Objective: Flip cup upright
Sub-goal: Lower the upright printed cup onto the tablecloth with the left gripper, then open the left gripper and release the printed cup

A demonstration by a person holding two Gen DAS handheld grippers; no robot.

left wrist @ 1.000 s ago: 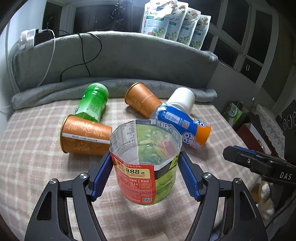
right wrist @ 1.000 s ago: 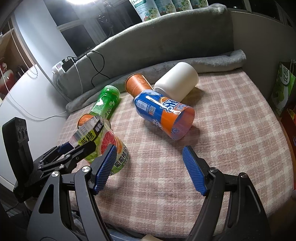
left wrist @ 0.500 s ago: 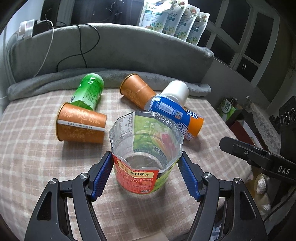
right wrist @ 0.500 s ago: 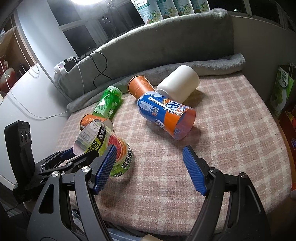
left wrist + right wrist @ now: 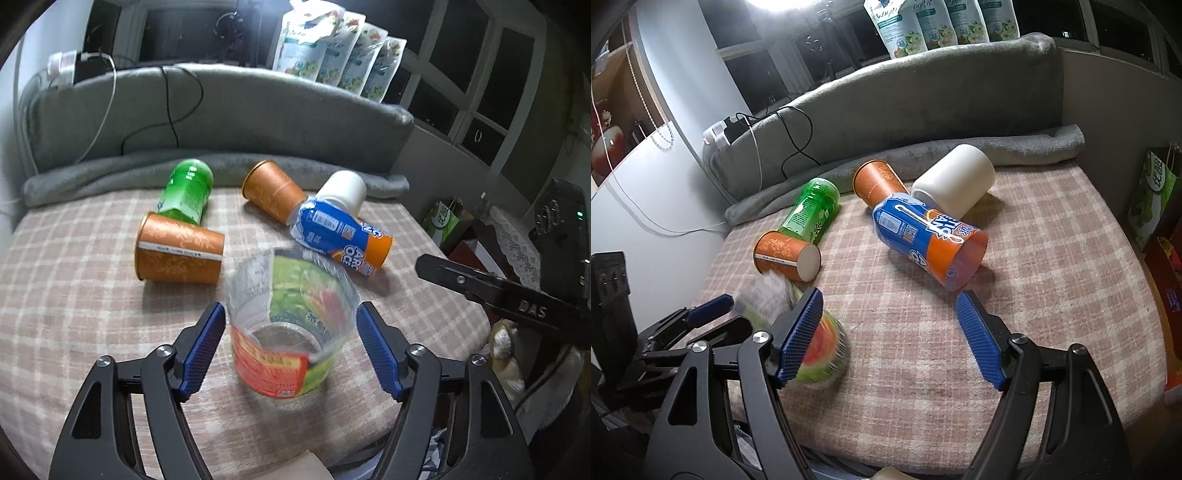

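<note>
Left gripper (image 5: 290, 347) spread wide, blue pads (image 5: 205, 347) flanking the clear cup (image 5: 288, 325) on both sides with small gaps, not touching as far as visible. Cup stands mouth-up on the plaid cloth (image 5: 74, 295), red and green label, motion-blurred, centred between the fingertips. Right gripper (image 5: 890, 338) also wide apart and holding nothing, over bare cloth at the front edge; same cup (image 5: 816, 350) sits just behind its left pad (image 5: 799, 334), blurred. Left gripper's blue tip (image 5: 711, 307) pokes in at far left of the right wrist view.

Farther back, all lying on their sides: orange paper cup (image 5: 179, 253) left of centre, blue-orange labelled cup (image 5: 341, 236) to the right, open end toward the cameras. Behind those a green bottle (image 5: 186, 192), second orange cup (image 5: 273, 192) and white cup (image 5: 343, 192) touching the blue one. Grey rolled blanket (image 5: 110, 173) along the back, grey cushion (image 5: 258, 110) above it, black cable (image 5: 173, 110) draped over, pouches (image 5: 332, 55) on top
</note>
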